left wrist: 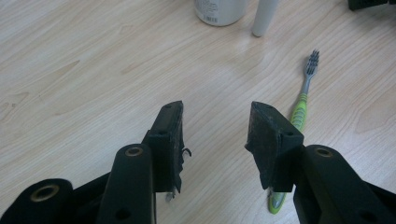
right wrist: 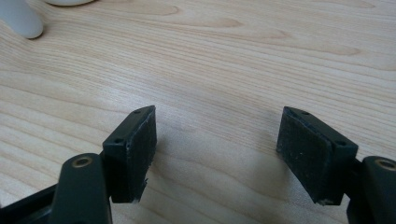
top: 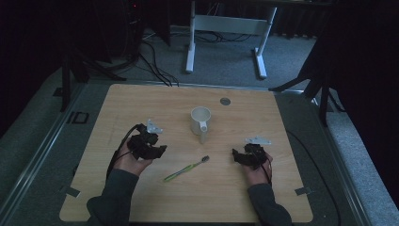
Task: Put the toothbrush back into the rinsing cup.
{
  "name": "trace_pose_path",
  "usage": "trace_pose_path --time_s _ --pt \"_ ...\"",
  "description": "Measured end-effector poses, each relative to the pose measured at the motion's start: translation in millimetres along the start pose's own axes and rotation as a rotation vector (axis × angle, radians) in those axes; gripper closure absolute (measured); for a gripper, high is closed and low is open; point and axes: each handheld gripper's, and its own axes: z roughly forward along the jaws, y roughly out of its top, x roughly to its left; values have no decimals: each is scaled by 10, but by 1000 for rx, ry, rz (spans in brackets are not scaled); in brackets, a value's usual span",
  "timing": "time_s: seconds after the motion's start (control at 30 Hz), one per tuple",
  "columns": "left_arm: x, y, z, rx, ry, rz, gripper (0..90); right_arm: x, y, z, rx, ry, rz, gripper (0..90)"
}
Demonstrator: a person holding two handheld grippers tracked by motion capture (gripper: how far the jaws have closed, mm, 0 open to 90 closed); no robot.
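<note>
Near our edge of the wooden table (top: 141, 197), we hold the left gripper (top: 157, 151) and right gripper (top: 236, 156), both with jaws spread apart, gripping nothing, hovering over bare wood. Between them lies a toothbrush (top: 186, 169) with a green and grey handle, bristles pointing toward the right gripper; it touches neither gripper. Farther off stands a white mug (top: 200, 120), upright, its handle facing us.
</note>
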Motion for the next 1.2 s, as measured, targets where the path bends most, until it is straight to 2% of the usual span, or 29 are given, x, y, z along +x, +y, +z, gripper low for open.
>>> trace_pose_path --time_s 0.5,0.73,1.2 --pt "-67 93 54 50 -44 35 598 0 0 0 0 0 -1 282" --pt "-116 129 72 77 -61 72 650 0 0 0 0 0 0 282" --pt "-159 200 85 106 -80 96 649 0 0 0 0 1 1 282"
